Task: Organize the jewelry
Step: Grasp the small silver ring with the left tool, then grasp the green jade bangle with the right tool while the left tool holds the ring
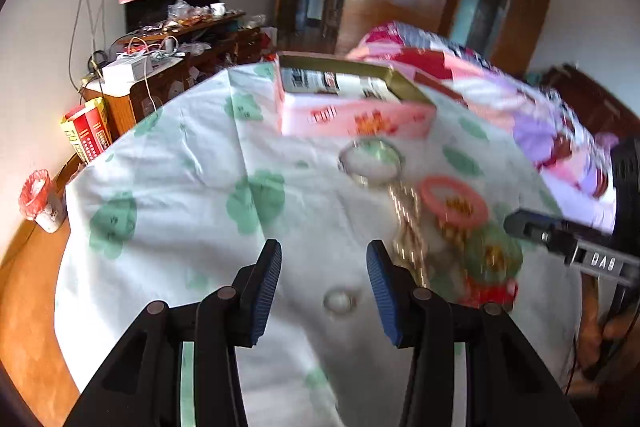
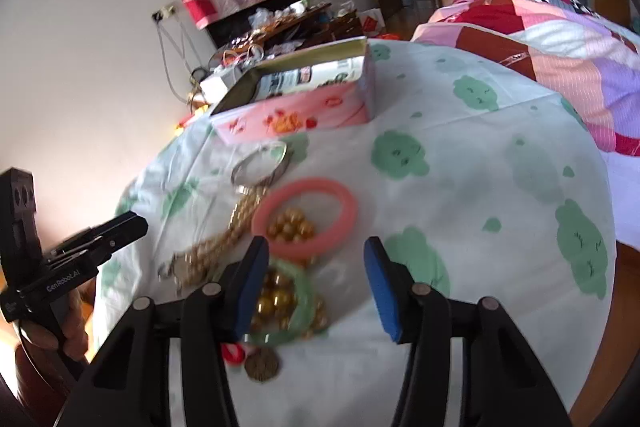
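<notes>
Jewelry lies on a round table under a white cloth with green clouds (image 1: 160, 187): a silver bangle (image 2: 260, 163), a pink bangle (image 2: 306, 215) around gold beads (image 2: 290, 225), a gold chain (image 2: 224, 243), a green bangle (image 2: 296, 307) and a bronze medallion (image 2: 262, 363). Behind them stands an open pink box (image 2: 296, 111). My right gripper (image 2: 316, 251) is open over the pile, its left finger in front of the green bangle, nothing between the pads. My left gripper (image 1: 324, 259) is open above bare cloth, left of the chain (image 1: 408, 227), with a small clear ring (image 1: 340, 301) lying below its gap.
A bed with a patchwork quilt (image 2: 560, 47) runs along the table's far right. A cluttered wooden dresser (image 1: 160, 59) stands against the wall at the left, with a small lined bin (image 1: 40, 199) on the wooden floor. The pink box (image 1: 352, 115) holds a printed packet.
</notes>
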Available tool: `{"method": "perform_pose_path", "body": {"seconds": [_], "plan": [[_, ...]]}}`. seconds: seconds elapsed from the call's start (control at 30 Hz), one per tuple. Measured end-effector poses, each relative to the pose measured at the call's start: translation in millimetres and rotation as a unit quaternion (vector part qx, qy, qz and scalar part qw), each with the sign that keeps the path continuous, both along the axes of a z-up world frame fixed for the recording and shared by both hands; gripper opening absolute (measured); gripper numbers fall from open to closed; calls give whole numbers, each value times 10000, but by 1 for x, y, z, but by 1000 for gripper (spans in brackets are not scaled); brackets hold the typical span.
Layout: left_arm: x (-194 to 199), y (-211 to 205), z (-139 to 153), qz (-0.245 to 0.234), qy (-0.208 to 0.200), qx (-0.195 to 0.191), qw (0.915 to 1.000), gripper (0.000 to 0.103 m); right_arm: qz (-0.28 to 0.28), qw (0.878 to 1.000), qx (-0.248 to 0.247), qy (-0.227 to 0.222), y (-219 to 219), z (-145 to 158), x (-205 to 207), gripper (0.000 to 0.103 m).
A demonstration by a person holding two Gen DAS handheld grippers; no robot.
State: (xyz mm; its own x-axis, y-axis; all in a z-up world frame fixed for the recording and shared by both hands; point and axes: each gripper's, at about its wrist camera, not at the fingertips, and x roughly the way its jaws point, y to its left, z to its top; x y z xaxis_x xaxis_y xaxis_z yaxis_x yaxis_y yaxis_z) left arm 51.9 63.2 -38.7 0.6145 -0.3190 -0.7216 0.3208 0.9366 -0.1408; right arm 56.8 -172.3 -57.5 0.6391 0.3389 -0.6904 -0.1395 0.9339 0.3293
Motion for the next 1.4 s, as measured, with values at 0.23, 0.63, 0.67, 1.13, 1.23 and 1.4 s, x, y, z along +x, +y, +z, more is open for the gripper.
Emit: {"method": "perform_pose_path", "body": {"seconds": [0.23,0.63,0.67,1.13,1.23,1.4], "plan": [[-6,-10,-7,-286,200,-75,9994,45,191,9995,-162,185,10,-11,-11,48],[-14,-16,-5,-466,201,-53,9987,45,338,9988,-214,265,15,-15,-12,13],[-13,-16,-5,-465,209,-68,9987,45,337,9991,-165,173,14,-12,-13,13],[-7,-18,-22,-196,299,437,9984,45,69,9981,393,-471,-7,27,-19,13],[-10,-26,-24,-260,110,759,9967,34,68,9975,454,-532,-8,32,-18,13],[-10,-23,-23,-291,46,693,9972,21,59,9966,534,-631,-10,40,-17,13]]}}
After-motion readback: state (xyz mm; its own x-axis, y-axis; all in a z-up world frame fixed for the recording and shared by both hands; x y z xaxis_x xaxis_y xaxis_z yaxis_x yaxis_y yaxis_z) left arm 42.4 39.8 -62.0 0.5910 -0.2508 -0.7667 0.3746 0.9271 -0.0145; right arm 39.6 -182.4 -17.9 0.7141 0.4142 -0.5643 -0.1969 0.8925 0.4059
